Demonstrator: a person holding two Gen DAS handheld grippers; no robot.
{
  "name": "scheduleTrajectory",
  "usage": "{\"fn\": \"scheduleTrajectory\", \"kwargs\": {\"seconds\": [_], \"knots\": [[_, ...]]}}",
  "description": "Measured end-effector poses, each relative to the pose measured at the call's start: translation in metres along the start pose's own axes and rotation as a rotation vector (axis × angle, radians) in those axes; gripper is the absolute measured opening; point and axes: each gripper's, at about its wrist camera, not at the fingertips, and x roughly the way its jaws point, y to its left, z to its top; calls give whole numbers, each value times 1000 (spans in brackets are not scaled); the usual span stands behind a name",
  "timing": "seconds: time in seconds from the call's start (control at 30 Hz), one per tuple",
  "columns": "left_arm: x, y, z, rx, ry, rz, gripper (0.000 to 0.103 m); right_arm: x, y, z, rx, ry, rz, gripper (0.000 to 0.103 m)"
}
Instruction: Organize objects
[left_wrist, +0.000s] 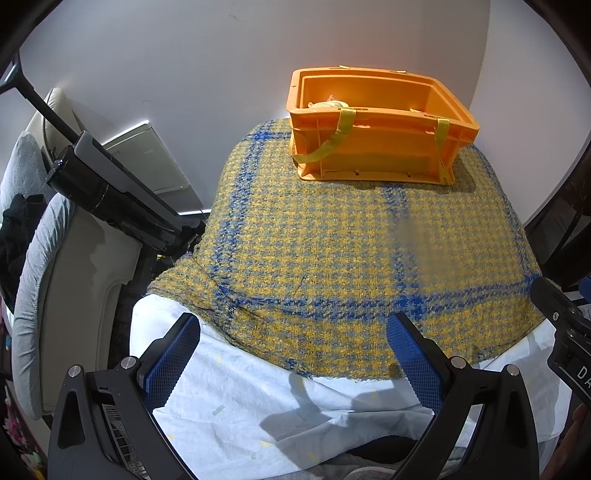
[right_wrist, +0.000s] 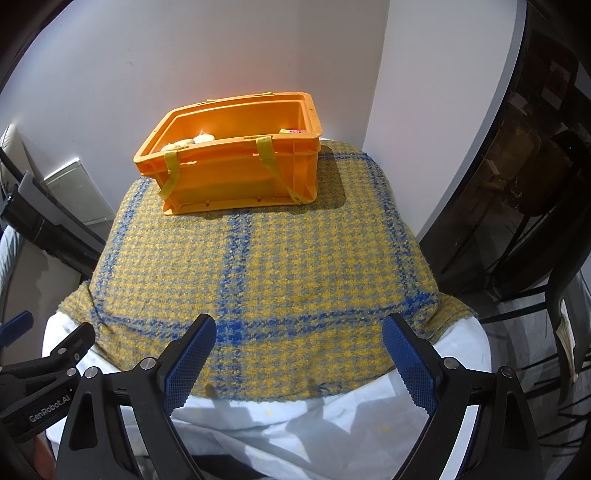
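Observation:
An orange plastic crate (left_wrist: 376, 140) with yellow straps stands at the far end of a table covered by a yellow-and-blue checked cloth (left_wrist: 332, 258); it also shows in the right wrist view (right_wrist: 236, 173). Pale rounded objects (right_wrist: 192, 141) and a small pink item (right_wrist: 293, 131) lie inside it. My left gripper (left_wrist: 293, 328) is open and empty above the table's near edge. My right gripper (right_wrist: 299, 330) is open and empty beside it, also over the near edge. Both are well short of the crate.
A white sheet (left_wrist: 258, 398) hangs under the checked cloth at the front. A black vacuum (left_wrist: 110, 192) and a pale sofa (left_wrist: 40, 280) stand to the left. A dark glass cabinet (right_wrist: 517, 177) and a black chair frame (right_wrist: 554, 314) stand to the right. White walls lie behind.

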Motion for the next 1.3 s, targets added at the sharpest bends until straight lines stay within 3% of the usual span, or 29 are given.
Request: {"fn": "scheduleTrajectory", "kwargs": {"seconds": [1.3], "knots": [[1,-2,1,27,13,-17,103,0,1,0,-5,-12,-4,91]]}}
